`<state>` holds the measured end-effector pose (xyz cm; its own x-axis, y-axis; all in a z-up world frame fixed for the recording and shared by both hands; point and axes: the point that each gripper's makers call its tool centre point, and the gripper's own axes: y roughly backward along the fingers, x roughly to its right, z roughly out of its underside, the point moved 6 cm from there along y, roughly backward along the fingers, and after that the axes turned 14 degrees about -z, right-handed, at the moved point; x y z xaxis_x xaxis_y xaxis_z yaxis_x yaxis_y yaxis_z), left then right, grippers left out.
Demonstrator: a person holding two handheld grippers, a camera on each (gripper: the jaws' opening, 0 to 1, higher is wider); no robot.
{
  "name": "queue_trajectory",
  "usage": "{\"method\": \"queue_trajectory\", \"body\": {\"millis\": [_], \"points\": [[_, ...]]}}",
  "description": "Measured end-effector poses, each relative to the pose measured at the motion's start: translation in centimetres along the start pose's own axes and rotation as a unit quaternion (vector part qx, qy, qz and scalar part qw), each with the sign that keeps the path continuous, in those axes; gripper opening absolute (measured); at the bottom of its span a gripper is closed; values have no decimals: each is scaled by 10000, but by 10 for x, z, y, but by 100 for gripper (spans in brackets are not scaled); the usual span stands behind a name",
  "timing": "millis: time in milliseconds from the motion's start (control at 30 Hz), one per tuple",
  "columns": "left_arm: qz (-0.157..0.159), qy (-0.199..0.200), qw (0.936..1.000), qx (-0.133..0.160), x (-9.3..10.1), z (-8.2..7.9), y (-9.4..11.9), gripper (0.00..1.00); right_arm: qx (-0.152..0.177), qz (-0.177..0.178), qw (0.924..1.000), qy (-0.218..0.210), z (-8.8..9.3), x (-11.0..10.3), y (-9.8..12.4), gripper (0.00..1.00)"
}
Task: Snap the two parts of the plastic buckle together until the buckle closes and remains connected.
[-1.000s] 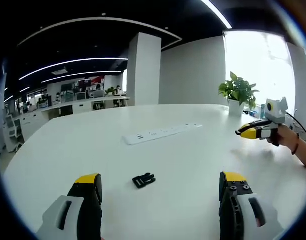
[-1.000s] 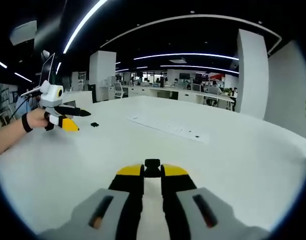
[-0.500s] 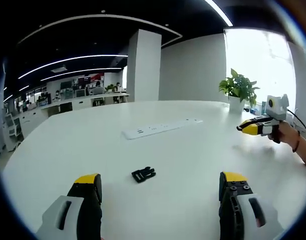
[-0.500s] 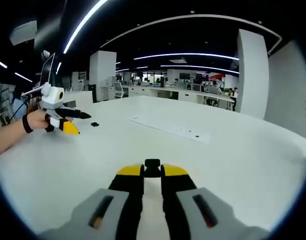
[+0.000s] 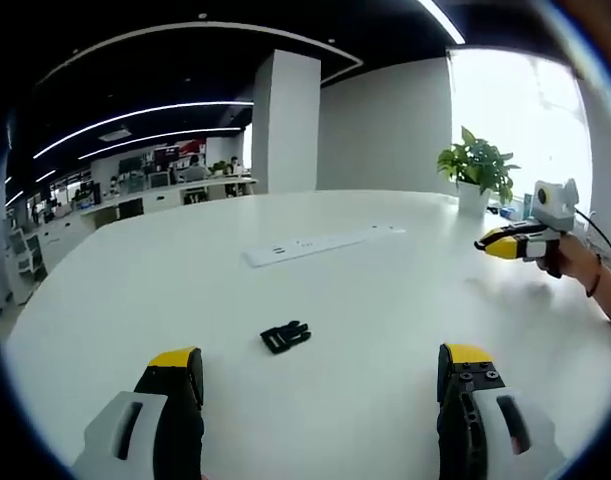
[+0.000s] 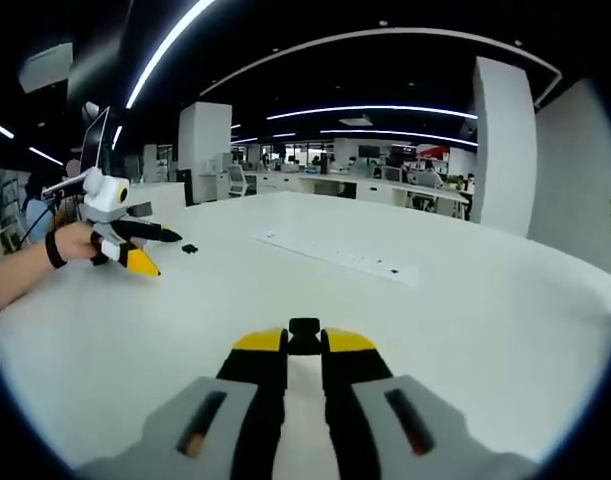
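In the right gripper view, the right tongs (image 6: 304, 345) are closed on a small black plastic buckle piece (image 6: 304, 330). In the left gripper view, the left tongs (image 5: 320, 368) gape wide and empty; beyond lies the other pronged black buckle half (image 5: 285, 336) on the smooth white bench (image 5: 385, 290), then a flat white power strip (image 5: 315, 243).

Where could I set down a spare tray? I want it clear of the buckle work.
Bare table lies between the buckle part and the power strip, and beyond the strip towards the potted plant. It is crowded only between the left claw and that part.
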<state>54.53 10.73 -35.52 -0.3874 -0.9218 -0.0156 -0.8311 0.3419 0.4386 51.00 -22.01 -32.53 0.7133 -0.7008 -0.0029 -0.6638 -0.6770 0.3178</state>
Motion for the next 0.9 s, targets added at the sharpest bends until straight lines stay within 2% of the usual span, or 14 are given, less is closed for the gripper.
{"method": "queue_trajectory", "body": {"millis": [33,100,133,200,233,367,533,567,667,900], "points": [[10,-6,10000,3,1,0,0,95,-1,15,10000,14,0,0,0,12],[89,-53,9999,15,0,1,2,72,2,18,10000,-3,1,1,1,12],[106,-65,9999,35,0,1,2,70,20,15,10000,-13,0,1,1,12],[152,239,9996,52,0,-1,3,81,49,9,10000,-30,0,1,1,12],[156,191,9997,59,-2,-1,3,82,52,7,10000,-31,0,1,1,12],[-34,-125,9999,42,-4,3,3,79,52,-5,10000,-36,-1,0,1,12],[-48,-160,9998,55,-4,3,4,77,31,-3,10000,-39,0,1,1,12],[-68,-143,9999,-14,-4,6,5,76,38,-3,10000,-43,0,1,1,12],[-70,-166,9998,79,-4,10,3,71,42,-13,10000,-55,0,1,1,12],[-137,-134,9997,149,-1,13,-1,72,45,-1,10000,-57,1,-1,2,12]]}}
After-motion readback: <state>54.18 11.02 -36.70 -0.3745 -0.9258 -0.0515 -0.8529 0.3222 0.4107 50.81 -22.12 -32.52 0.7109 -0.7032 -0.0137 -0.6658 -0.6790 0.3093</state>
